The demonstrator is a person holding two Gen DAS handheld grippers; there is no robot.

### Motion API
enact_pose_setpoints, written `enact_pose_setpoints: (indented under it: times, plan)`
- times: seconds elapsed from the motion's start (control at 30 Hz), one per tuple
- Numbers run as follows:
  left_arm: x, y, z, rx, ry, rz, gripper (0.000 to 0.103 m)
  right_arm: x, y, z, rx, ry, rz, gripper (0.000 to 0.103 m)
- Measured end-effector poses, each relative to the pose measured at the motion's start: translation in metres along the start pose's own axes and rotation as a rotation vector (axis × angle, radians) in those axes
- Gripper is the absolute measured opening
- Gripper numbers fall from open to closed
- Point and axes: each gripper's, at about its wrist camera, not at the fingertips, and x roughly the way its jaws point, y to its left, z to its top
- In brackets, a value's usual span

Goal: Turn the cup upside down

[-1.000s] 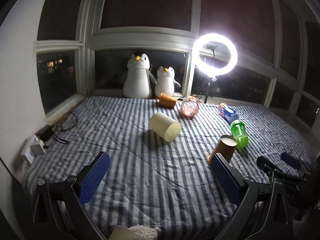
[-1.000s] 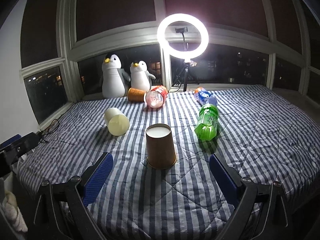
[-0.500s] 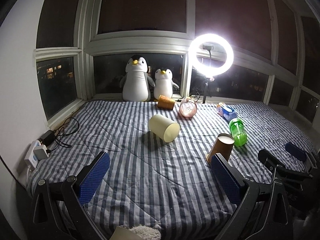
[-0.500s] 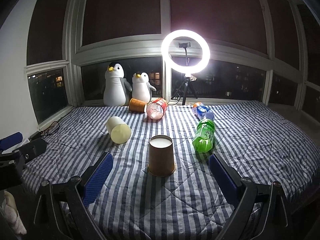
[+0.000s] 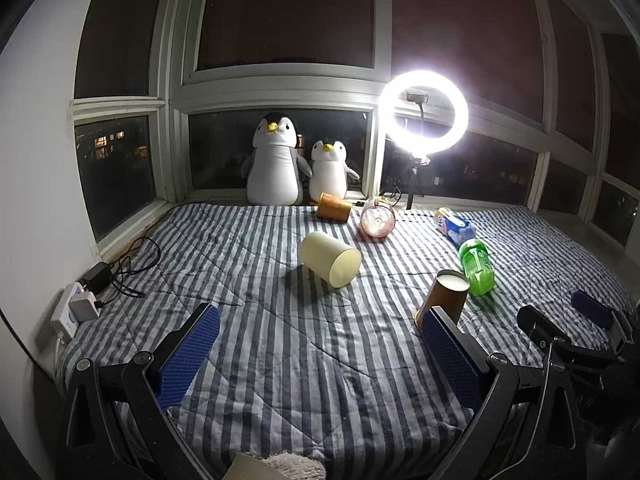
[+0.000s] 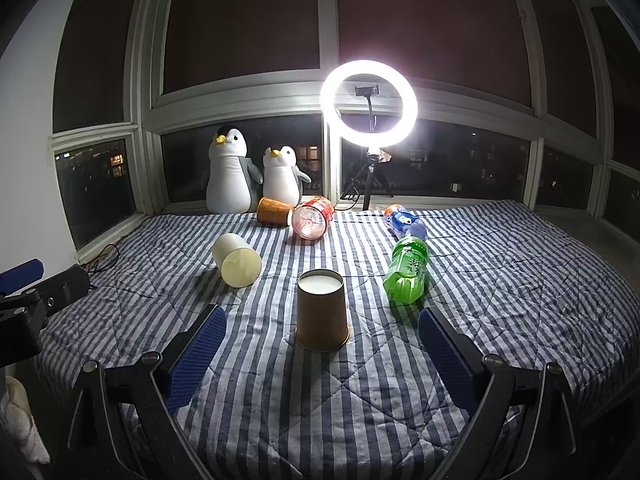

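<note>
A brown paper cup (image 6: 321, 309) stands upside down on the striped blanket (image 6: 500, 280), wide rim down, white base up. My right gripper (image 6: 322, 356) is open and empty, just in front of the cup, which sits between and beyond its fingers. In the left wrist view the cup (image 5: 444, 298) is at the right, beside the right finger. My left gripper (image 5: 320, 356) is open and empty over bare blanket (image 5: 260, 280). The right gripper (image 5: 568, 328) shows at that view's right edge.
A cream cup (image 6: 237, 261) lies on its side left of the brown cup. A green bottle (image 6: 408, 269), a blue bottle (image 6: 404, 222), a red bottle (image 6: 312, 222) and an orange cup (image 6: 274, 210) lie behind. Two plush penguins (image 6: 230, 176) and a ring light (image 6: 369, 104) stand at the window. A power strip (image 5: 76, 312) lies left.
Both grippers have drawn back and risen a little, so the bed looks lower in both views. The brown cup has stayed upside down in place.
</note>
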Motion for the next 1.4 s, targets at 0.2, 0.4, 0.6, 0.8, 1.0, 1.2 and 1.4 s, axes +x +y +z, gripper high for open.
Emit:
enact_pose_setpoints:
  times: [0.2, 0.4, 0.6, 0.8, 1.0, 1.2, 1.4]
  plan:
    - [0.0, 0.0, 0.0, 0.0, 0.0, 0.0, 0.102, 0.0, 0.0, -0.001, 0.006, -0.002, 0.0, 0.095]
    - [0.001, -0.001, 0.0, 0.003, 0.0, -0.001, 0.102, 0.002, -0.001, -0.003, 0.009, 0.005, 0.0, 0.095]
    - [0.001, -0.001, -0.001, 0.005, 0.002, -0.002, 0.102, 0.003, -0.002, -0.004, 0.01, 0.009, 0.001, 0.095]
    - [0.001, -0.001, -0.001, 0.006, 0.003, -0.003, 0.102, 0.005, -0.003, -0.005, 0.01, 0.013, 0.003, 0.095]
    - [0.002, -0.001, -0.001, 0.006, 0.003, -0.003, 0.102, 0.006, -0.003, -0.006, 0.011, 0.016, 0.003, 0.095]
    - [0.002, -0.001, -0.001, 0.006, 0.002, -0.003, 0.102, 0.007, -0.003, -0.006, 0.01, 0.018, 0.003, 0.095]
    - [0.002, -0.001, -0.001, 0.006, 0.004, -0.004, 0.102, 0.011, -0.003, -0.01, 0.012, 0.027, 0.004, 0.095]
